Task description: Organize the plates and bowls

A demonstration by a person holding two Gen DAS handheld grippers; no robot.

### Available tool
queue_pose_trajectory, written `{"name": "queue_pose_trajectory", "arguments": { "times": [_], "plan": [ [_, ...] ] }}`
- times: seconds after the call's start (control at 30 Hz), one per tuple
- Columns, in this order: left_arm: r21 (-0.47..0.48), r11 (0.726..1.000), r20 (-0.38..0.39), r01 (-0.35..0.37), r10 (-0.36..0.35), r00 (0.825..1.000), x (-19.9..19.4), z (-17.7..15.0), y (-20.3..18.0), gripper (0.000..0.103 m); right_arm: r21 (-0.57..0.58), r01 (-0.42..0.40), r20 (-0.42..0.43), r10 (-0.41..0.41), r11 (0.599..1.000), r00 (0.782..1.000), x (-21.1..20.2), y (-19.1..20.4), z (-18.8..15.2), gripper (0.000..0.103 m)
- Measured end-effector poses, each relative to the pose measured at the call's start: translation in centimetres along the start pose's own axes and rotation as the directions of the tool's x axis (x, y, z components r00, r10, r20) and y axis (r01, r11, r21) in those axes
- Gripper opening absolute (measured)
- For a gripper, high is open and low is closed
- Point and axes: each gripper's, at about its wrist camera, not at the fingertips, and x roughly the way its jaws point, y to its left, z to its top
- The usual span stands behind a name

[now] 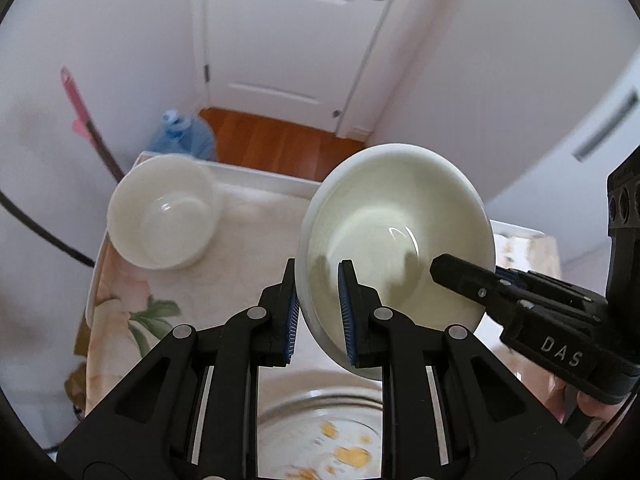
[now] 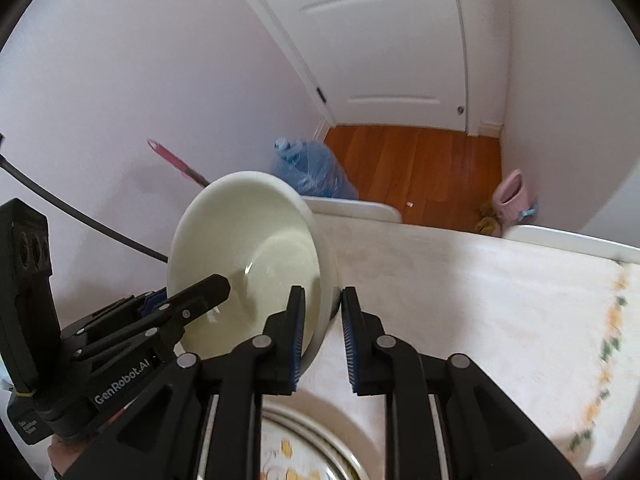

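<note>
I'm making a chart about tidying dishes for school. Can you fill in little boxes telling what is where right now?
held dish: white bowl, tilted, lifted above the table
left tool: shut on the bowl's rim
right tool: shut on the rim at the other side
second bowl: upright on the tablecloth, apart from the held one
below the tools: plate with yellow pattern, partly hidden
floor behind table: blue water jug, pink-handled mop leaning on the wall
</note>
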Motion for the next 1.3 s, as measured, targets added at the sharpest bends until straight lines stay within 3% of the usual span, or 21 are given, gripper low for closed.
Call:
{"name": "queue_pose_trajectory", "arguments": {
  "times": [0.3,0.5,0.63,0.9,1.3],
  "plan": [
    [0.131,0.985,-0.021,0.113,-0.111,0.994,-3.7,-2.5,-9.9,0.016,0.098,0.089,0.084,-0.097,0.991,0.992,-11.3,-4.3,-4.8,0.017],
    [0.205,0.956,-0.112,0.209,-0.189,0.976,-3.2,-6.6,-17.3,0.016,0.186,0.154,0.085,-0.172,0.970,0.981,-16.2,-8.6,-9.2,0.017],
    [0.249,0.938,-0.190,0.241,-0.197,0.962,-2.1,-9.1,-20.5,0.016,0.257,0.173,0.067,-0.196,0.951,0.978,-18.4,-12.2,-12.6,0.017],
    [0.284,0.924,-0.305,0.256,-0.166,0.938,1.1,-13.3,-23.2,0.016,0.340,0.201,-0.002,-0.213,0.919,0.977,-17.7,-16.1,-18.2,0.017],
    [0.369,0.904,-0.362,0.215,-0.074,0.929,5.7,-15.9,-24.3,0.017,0.405,0.208,-0.076,-0.194,0.890,0.978,-14.2,-19.1,-22.0,0.017]
  ]
}}
